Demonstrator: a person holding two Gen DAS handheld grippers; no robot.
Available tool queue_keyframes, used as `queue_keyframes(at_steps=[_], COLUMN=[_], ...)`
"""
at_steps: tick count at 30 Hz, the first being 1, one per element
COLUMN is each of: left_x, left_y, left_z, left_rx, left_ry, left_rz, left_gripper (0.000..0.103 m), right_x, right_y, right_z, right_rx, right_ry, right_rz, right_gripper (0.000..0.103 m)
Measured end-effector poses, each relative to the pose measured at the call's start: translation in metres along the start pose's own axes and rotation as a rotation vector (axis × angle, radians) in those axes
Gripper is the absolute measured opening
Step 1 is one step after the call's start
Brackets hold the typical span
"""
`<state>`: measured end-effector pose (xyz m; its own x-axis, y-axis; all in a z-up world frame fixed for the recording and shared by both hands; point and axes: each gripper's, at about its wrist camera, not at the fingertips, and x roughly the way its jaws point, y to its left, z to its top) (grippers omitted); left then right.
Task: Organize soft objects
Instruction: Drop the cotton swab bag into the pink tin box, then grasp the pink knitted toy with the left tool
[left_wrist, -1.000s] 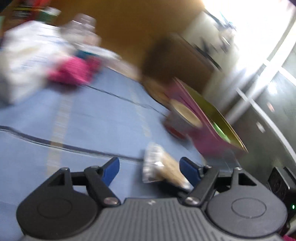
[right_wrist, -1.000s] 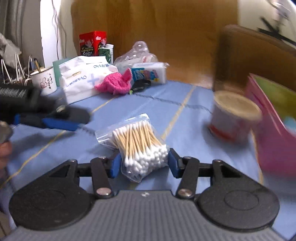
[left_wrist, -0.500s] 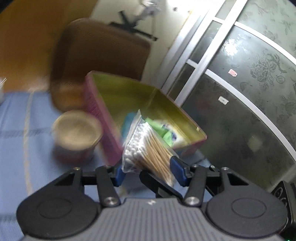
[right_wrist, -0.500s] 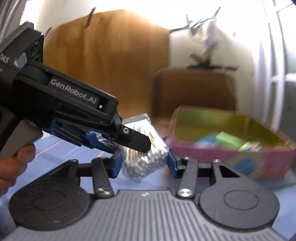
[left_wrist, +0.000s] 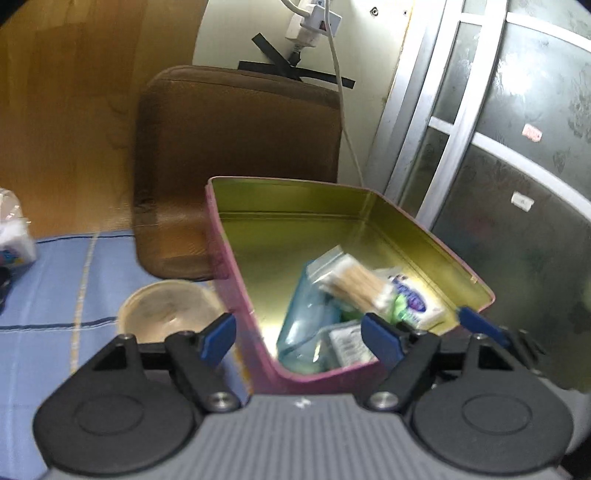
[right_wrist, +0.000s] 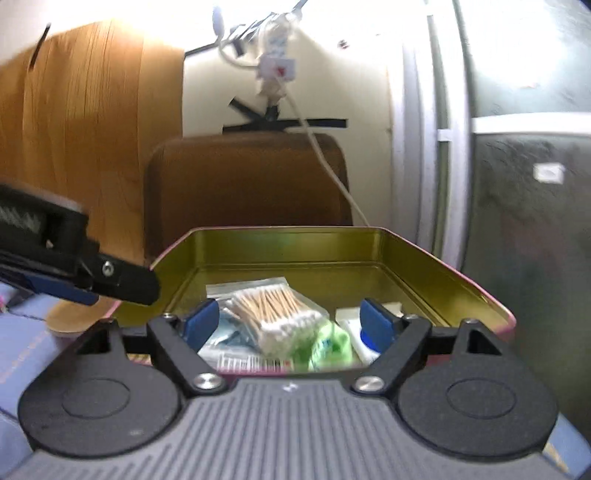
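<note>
So the clear plastic bag of wooden cotton swabs (right_wrist: 275, 314) is sitting inside the pink metal tin with the gold lining (right_wrist: 413, 251), on top of the other soft packets piled at the tin's near end. Both tools are hanging over that near wall with their blue pads spread wide and nothing between them: the right tool (right_wrist: 286, 321) is looking straight down at the bag, and the left tool (left_wrist: 299, 334) is straddling the tin's near left corner. The tin itself is standing at the right edge of the blue-clothed bench (left_wrist: 44, 295).

The bag is lying dead ahead of the right tool, just past its pads, with the sticks running away and to the left, cotton tips toward the tool. The right tool is looking nearer and squarer to it than the left. I'd guess the bag is already dropped off, so the next job is probably elsewhere on the bench.
</note>
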<state>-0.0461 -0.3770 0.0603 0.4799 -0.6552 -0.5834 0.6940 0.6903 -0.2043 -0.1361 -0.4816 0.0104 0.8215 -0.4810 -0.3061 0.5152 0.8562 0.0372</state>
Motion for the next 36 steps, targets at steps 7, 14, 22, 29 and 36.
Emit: queue_keyframes(at_steps=[7,14,22,29,36], left_x=[-0.033,-0.072,-0.097,-0.109,-0.138], left_y=[0.005,0.016,0.044,0.094,0.203], left_z=[-0.026,-0.054,-0.076,-0.088,-0.115], left_rx=[0.056,0.083,0.086,0.007,-0.177], left_ry=[0.012,-0.010,-0.032,-0.043,-0.117], left_rz=[0.043,0.117,0.293,0.297,0.364], left_gripper=[0.083,0.101,0.103,0.103,0.103], right_x=[-0.067,-0.090,-0.098,-0.098,-0.069], right_y=[-0.009,0.011,0.044,0.076,0.133], right_z=[-0.013,-0.016,-0.015,-0.013,-0.008], right_rx=[0.118,0.227,0.238,0.170,0.043], right_ry=[-0.034,0.050,0.118,0.132,0.224], right_rz=[0.055,0.118,0.184,0.232,0.400], right_gripper=[0.076,0.073,0.073,0.073,0.066])
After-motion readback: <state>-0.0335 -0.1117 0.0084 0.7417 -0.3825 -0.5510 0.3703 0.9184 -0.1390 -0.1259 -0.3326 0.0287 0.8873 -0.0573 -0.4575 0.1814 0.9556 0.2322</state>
